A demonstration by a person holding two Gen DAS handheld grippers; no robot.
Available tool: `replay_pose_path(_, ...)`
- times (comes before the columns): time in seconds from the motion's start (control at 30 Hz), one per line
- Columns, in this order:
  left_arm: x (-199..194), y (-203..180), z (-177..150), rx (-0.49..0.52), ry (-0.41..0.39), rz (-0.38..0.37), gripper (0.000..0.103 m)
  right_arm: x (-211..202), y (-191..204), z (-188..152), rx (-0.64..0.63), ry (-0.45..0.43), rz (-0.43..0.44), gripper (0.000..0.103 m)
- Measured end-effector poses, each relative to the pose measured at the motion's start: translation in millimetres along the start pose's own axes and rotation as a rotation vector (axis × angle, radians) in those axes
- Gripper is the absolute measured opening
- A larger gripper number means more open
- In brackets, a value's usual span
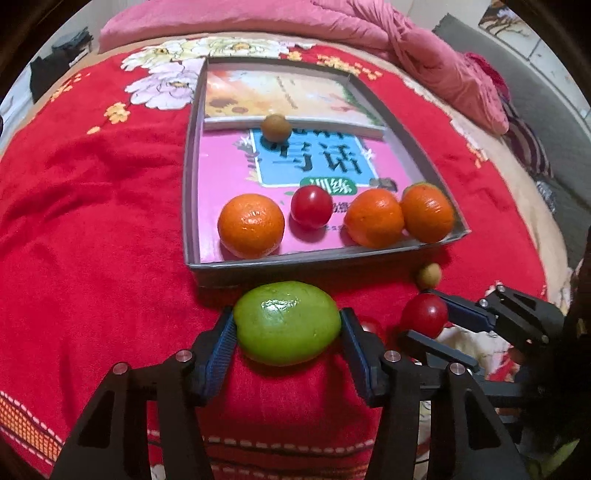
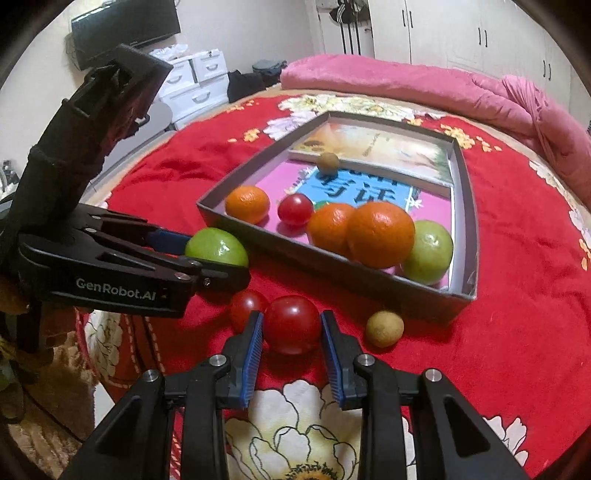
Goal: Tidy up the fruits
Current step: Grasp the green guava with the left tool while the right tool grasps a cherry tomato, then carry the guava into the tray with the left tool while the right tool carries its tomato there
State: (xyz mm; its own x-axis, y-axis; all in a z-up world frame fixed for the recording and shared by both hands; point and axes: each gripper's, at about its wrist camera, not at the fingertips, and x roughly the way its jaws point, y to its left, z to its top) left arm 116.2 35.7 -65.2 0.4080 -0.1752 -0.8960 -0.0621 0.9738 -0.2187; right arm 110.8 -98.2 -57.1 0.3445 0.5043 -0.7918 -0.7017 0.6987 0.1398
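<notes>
My left gripper (image 1: 287,326) is shut on a green fruit (image 1: 287,322), just in front of the grey box (image 1: 314,271); it also shows in the right wrist view (image 2: 218,245). My right gripper (image 2: 291,326) is shut on a red tomato (image 2: 291,324), seen too in the left wrist view (image 1: 424,314). The box (image 2: 332,264) holds three oranges (image 1: 251,225) (image 1: 375,217) (image 1: 427,213), a tomato (image 1: 311,206), a small brown fruit (image 1: 275,127) and a second green fruit (image 2: 430,251). Another tomato (image 2: 246,306) and a small tan fruit (image 2: 385,328) lie on the blanket.
The box rests on a red flowered blanket (image 1: 92,221) on a bed, with books (image 1: 295,162) lining its floor. A pink quilt (image 2: 424,88) lies bunched at the far side. White drawers (image 2: 195,85) and wardrobes (image 2: 461,33) stand beyond the bed.
</notes>
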Motion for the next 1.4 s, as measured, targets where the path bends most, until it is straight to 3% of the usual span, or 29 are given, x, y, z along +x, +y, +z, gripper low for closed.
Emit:
replay_pose_path(0.33,-43,6,17,-0.027,-0.109,-0.024,0.057,-30,-2,14,0.019,-0.123,0.018,0.032)
replay_pose_path(0.6,-41,-3,34,-0.024,-0.129,-0.028,0.057,-49,-33,24,0.098,-0.195,-0.049,0.032)
replay_pose_path(0.87,-22,-14,41,0.001,-0.118,0.0,0.057,-59,-73,29,0.176,-0.218,-0.157,0.032)
replay_pose_path(1.1,-10,-16,44,0.008,-0.103,0.006,0.057,-60,-80,31,0.163,-0.222,-0.202,0.032)
replay_pose_path(1.4,-6,-24,46,0.043,-0.113,0.012,0.057,-41,-81,28,0.164,-0.158,-0.18,0.032)
